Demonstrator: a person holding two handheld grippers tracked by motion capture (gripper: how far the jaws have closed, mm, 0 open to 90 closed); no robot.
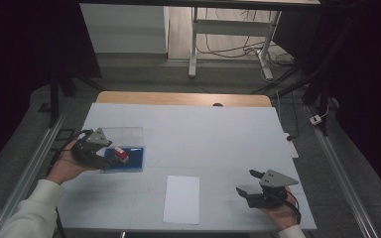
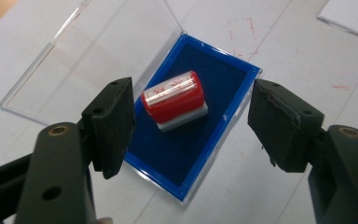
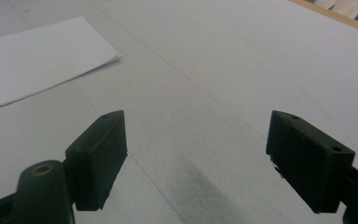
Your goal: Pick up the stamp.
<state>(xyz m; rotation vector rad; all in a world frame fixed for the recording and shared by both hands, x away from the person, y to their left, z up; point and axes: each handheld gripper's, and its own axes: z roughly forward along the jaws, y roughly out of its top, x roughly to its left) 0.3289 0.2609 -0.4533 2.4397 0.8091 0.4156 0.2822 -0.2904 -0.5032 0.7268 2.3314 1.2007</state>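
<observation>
A red stamp (image 2: 175, 99) with a grey base lies on the blue ink pad (image 2: 209, 140) of an open case, whose clear lid (image 2: 88, 56) is folded back flat on the table. In the high view the stamp (image 1: 121, 154) and the blue pad (image 1: 135, 157) sit at the table's left. My left gripper (image 2: 191, 126) hovers open just above the case, its jaws spread on either side of the stamp without touching it. My right gripper (image 1: 246, 184) rests open near the table's front right, with nothing between its jaws. A white paper sheet (image 1: 182, 199) lies front centre.
The table is covered by a white sheet (image 1: 203, 134), with a wooden edge (image 1: 183, 98) showing at the back. Faint red stamp marks (image 2: 242, 28) dot the covering beyond the case. A desk frame and cables (image 1: 238, 49) stand on the floor behind.
</observation>
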